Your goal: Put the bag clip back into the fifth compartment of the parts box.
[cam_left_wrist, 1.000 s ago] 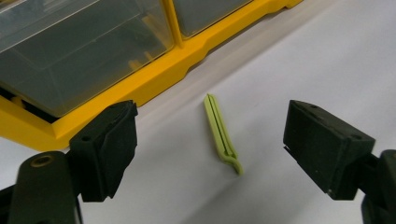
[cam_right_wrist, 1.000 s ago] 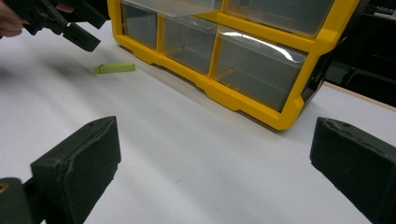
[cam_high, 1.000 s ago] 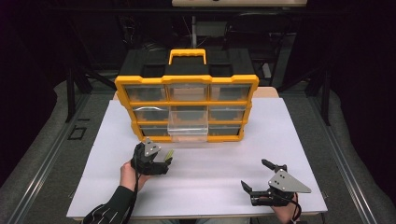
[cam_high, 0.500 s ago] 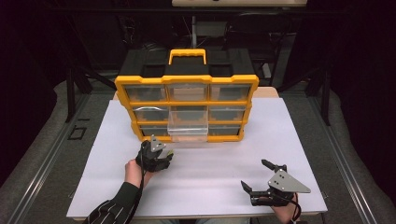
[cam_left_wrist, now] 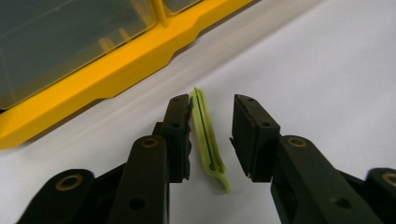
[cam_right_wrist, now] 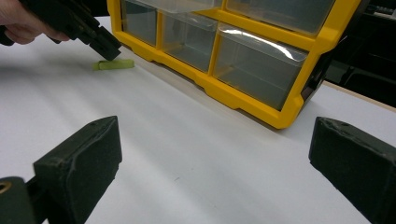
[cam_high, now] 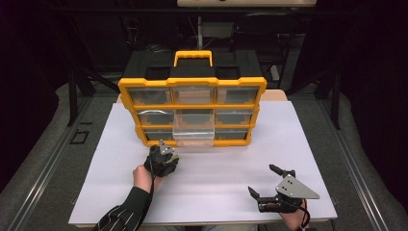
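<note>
Left hand-held gripper [cam_left_wrist: 211, 135] straddles the green strip [cam_left_wrist: 208, 135], jaws apart, seemingly touching one; yellow organizer [cam_left_wrist: 116, 79] edge near.

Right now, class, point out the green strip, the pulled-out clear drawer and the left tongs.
green strip [cam_left_wrist: 206, 135], left gripper view, middle of its narrow edge.
clear drawer [cam_high: 193, 135], high view, its front wall.
left tongs [cam_left_wrist: 212, 135], left gripper view, midway between the open fingertips.
</note>
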Tool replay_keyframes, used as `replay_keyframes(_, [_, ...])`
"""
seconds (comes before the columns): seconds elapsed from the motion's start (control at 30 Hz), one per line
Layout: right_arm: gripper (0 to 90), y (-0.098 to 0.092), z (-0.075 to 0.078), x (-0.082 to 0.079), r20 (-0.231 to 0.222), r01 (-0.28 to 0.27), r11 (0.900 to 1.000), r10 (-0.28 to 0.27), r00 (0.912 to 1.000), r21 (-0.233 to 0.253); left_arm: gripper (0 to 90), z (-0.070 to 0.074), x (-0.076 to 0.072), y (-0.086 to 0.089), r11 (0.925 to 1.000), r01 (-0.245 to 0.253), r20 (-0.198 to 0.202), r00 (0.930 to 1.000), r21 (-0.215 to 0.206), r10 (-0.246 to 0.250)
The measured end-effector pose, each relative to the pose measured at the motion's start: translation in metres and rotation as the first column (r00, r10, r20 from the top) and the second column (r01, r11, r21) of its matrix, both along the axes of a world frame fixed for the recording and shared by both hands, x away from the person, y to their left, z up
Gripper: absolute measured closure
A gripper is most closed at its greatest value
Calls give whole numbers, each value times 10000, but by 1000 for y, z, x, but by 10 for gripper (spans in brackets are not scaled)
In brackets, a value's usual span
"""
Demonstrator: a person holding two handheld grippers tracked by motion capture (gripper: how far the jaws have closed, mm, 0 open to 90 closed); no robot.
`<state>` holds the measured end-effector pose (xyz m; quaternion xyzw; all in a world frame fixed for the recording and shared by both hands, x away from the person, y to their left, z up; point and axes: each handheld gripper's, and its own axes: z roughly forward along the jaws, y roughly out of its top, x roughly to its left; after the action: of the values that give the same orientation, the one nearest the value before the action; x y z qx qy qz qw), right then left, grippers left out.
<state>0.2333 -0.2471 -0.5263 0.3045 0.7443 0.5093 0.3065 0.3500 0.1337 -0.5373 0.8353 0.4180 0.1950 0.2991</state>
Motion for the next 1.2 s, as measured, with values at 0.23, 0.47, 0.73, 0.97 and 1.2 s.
replay_keyframes(0.23, [23,1,0,0,-35,-8,10000,8,10000,16,724,-5,5,0,9999,-127,-225,9997,79,129])
replay_keyframes(0.47, [24,1,0,0,1,16,10000,-16,10000,-37,744,-10,7,1,9990,-444,-449,9980,27,445])
replay_keyframes(0.73, [25,0,0,0,22,-1,10000,1,10000,-43,796,-13,9,2,9985,-535,-657,9964,78,539])
replay_keyframes(0.97, [25,0,0,0,17,43,10000,-43,10000,-34,806,-9,5,4,9963,-825,-615,9948,-221,810])
replay_keyframes(1.2, [25,0,0,0,21,46,10000,-46,10000,-52,806,-2,2,10,9954,-849,-512,9953,-441,826])
